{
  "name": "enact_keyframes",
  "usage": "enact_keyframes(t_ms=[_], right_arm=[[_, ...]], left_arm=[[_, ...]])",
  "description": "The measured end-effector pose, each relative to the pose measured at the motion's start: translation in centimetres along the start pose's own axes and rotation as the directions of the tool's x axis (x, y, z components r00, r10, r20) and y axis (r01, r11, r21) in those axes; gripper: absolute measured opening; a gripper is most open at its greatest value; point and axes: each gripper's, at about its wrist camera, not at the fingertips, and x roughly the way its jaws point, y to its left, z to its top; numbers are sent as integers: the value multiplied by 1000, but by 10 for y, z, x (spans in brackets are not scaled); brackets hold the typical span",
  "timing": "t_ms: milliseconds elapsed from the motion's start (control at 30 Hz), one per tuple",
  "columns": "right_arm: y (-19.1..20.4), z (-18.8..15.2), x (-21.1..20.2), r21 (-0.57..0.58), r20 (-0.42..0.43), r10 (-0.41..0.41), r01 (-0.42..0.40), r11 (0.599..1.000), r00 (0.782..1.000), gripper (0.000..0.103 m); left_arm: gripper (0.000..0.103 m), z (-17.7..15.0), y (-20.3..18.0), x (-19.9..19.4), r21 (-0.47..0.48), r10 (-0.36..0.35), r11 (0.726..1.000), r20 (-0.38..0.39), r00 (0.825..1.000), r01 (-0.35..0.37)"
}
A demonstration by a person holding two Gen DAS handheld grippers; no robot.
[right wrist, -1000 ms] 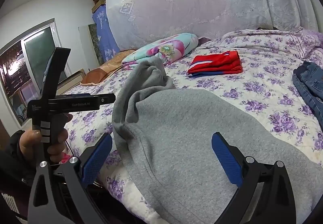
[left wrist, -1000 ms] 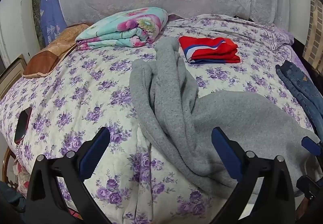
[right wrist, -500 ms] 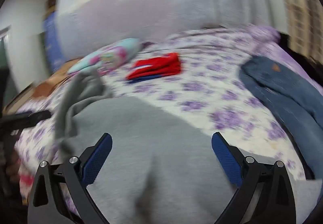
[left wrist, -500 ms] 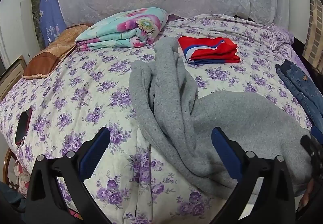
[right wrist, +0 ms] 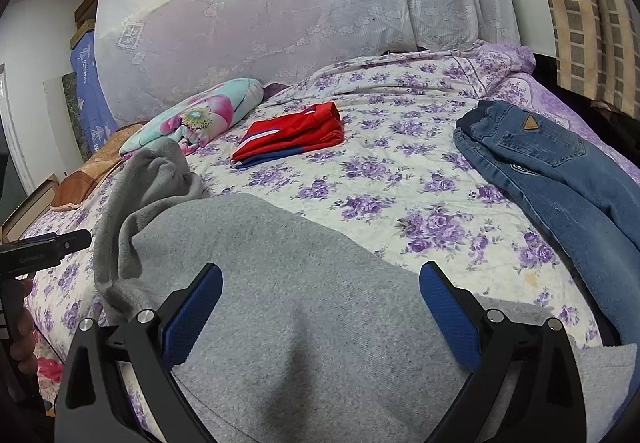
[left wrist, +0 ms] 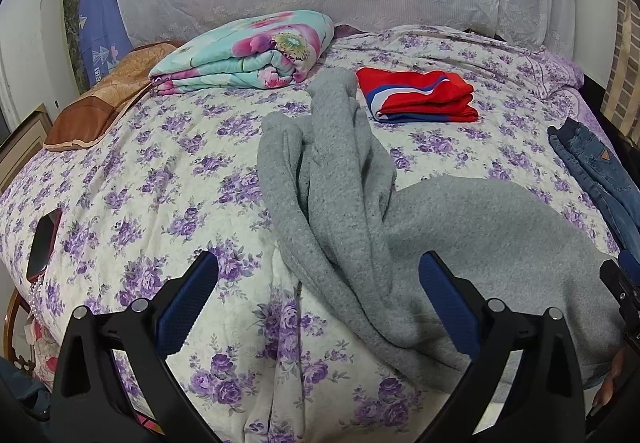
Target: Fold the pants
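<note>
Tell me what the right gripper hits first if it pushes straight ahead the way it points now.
Most likely the gray pants: the open right gripper points at that cloth, which fills the space between its fingers. How near the cloth lies is hard to judge.

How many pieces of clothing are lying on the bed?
3: grey pants at the near edge, a folded red garment farther back, and blue jeans on the right. More may be hidden.

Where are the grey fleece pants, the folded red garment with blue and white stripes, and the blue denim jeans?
grey fleece pants (left wrist: 500, 243): left wrist view, flat upper part.
folded red garment (left wrist: 420, 99): left wrist view, top red panel.
blue denim jeans (right wrist: 548, 163): right wrist view, below the back pocket.
</note>
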Motion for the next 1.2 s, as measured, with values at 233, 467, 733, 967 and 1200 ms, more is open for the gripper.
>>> enact_keyframes(t_ms=[233,467,733,967,1200], right_arm=[[2,-1,3,-5,-9,0,-1,1000,1000,99],[7,-2,6,-19,-17,-6,6,1000,1000,99],[7,-2,8,-16,-23,-9,9,1000,1000,100],[7,-3,10,-17,-28,-9,8,1000,1000,99],[9,-3,10,-17,-29,-10,9,1000,1000,99]], left_arm=[[98,-2,2,4,-5,-5,1000,-8,1000,5],[98,-2,7,9,-15,-9,1000,-20,1000,9],[98,-2,10,13,-18,-14,1000,-29,999,13],[98,-3,11,15,-19,-15,1000,-33,999,14],[98,-3,12,16,-20,-15,1000,-33,999,14]])
